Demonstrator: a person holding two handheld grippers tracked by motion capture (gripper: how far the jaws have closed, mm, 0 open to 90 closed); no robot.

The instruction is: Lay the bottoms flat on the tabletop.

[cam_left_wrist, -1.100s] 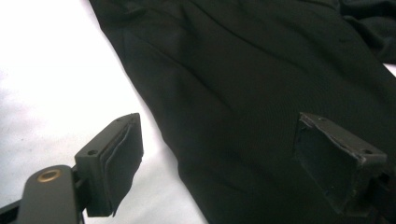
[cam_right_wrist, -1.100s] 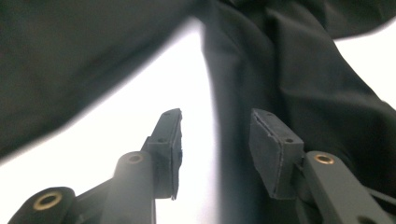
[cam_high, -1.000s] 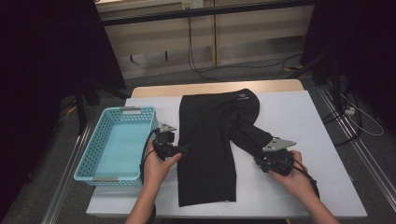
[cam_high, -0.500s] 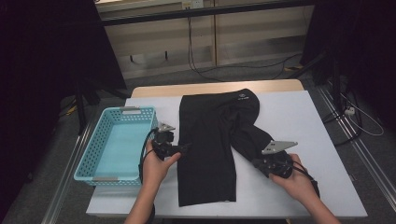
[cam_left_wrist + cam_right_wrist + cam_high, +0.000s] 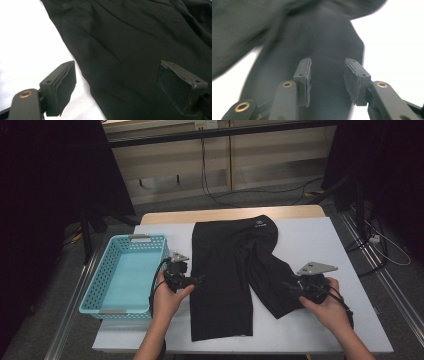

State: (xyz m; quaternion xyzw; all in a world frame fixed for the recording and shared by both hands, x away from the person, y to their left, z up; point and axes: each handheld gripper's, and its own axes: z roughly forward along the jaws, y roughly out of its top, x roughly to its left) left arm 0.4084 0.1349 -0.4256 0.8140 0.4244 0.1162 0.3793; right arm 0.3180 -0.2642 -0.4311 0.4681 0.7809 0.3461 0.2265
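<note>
A black pair of shorts (image 5: 225, 270) lies flat on the white table (image 5: 310, 240), waistband at the far side, with its right leg (image 5: 272, 290) folded askew toward the right. My left gripper (image 5: 200, 280) rests at the garment's left edge. Its jaws stand open, one pad over the bare table and the other over the black cloth (image 5: 125, 50). My right gripper (image 5: 294, 287) sits at the end of the right leg. Its jaws have just been opening. The dark cloth (image 5: 324, 37) lies beyond the gap, and the pads (image 5: 305, 75) press on nothing.
A light blue mesh basket (image 5: 125, 275) stands at the table's left edge, close to my left hand. Bare white table shows to the right of the shorts and along the near edge. Cables and dark stands lie on the floor beyond.
My right gripper dipped in toward the leg's end, then drew back a little to the right and upward. The left hand and the shorts stay as they were.
</note>
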